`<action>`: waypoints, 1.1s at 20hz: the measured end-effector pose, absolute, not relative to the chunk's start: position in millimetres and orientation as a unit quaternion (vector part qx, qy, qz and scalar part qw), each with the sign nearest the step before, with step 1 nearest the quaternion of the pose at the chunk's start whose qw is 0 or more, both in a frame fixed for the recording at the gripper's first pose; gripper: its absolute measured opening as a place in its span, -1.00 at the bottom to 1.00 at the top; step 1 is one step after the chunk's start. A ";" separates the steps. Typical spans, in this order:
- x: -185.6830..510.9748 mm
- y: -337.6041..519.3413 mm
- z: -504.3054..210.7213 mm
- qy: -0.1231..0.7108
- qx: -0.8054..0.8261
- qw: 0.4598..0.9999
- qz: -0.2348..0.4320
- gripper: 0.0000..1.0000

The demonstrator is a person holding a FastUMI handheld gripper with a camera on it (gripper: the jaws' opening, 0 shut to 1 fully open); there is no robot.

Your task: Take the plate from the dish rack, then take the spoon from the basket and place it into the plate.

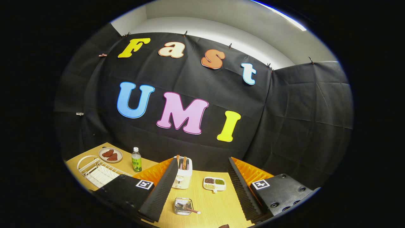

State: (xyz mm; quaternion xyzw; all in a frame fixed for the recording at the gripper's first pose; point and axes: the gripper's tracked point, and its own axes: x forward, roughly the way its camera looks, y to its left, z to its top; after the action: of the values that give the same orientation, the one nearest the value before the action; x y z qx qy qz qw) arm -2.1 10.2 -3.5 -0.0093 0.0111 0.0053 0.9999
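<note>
My gripper (202, 159) is held above the wooden table (218, 205), open, with nothing between its wide-spread fingers. A small clear basket (183, 206) stands on the table between the fingers, close in, and the spoon (189, 208) lies in it with its handle sticking out to the right. The white wire dish rack (97, 172) sits beyond the left finger at the table's left side. Something white lies in it, and I cannot tell whether that is the plate.
A toaster (183, 173) with two slices stands just ahead, by the left fingertip. A white divided dish of beans (214, 183) lies to its right. A green-labelled bottle (136, 160) and a grey plate of brown food (110, 155) stand behind the rack.
</note>
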 end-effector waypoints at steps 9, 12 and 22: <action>1.7 17.2 -5.3 0.014 -0.012 1.000 0.007 0.93; 4.8 21.2 -5.8 0.016 -0.013 1.000 0.010 0.93; 23.7 130.6 -82.8 0.190 0.036 0.970 0.150 0.94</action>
State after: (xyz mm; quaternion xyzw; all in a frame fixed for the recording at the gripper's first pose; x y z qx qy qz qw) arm 23.7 130.6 -82.8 0.0360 0.1898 0.1497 0.9697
